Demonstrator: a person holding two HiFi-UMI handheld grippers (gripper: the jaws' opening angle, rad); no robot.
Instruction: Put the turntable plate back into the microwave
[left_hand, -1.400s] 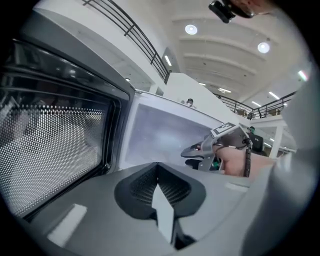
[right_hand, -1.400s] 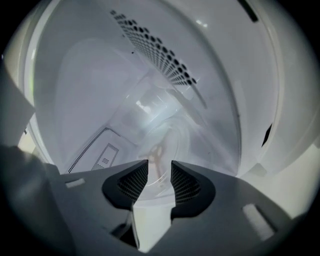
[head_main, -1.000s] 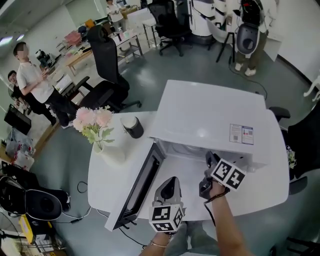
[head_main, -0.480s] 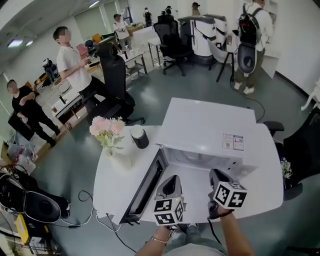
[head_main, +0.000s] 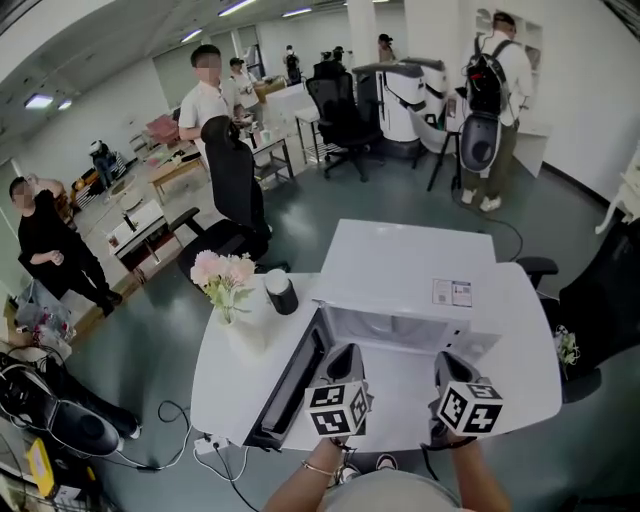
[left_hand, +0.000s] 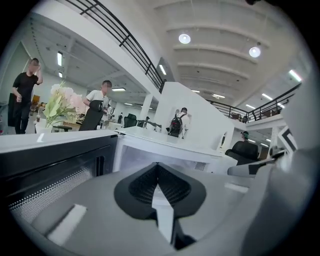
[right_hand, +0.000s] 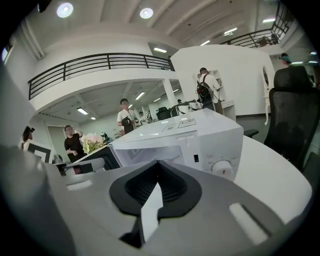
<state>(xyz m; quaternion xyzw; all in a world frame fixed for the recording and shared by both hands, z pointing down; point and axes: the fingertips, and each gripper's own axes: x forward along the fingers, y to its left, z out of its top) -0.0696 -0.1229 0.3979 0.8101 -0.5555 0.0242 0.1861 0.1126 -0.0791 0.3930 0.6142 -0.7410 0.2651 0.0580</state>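
The white microwave (head_main: 410, 270) stands on a white table (head_main: 230, 370) with its door (head_main: 290, 385) swung open to the left. Its open cavity (head_main: 400, 325) looks pale inside, and I cannot make out the turntable plate in any view. My left gripper (head_main: 345, 355) hovers in front of the cavity's left side, shut and empty. My right gripper (head_main: 445, 362) hovers at the cavity's right side; its jaws have just been closing and now meet with nothing between them. The left gripper (left_hand: 158, 172) faces the cavity and door (left_hand: 55, 165). The right gripper (right_hand: 158, 172) faces the microwave's dial (right_hand: 221, 167).
A white vase of pink flowers (head_main: 225, 280) and a black cylinder (head_main: 282, 293) stand left of the microwave. A black chair (head_main: 600, 300) sits off the table's right edge. Office chairs, desks and several standing people fill the room beyond.
My right gripper has come back out of the microwave cavity and risen. The left gripper has risen a little. The head view has tilted up, showing more of the room.
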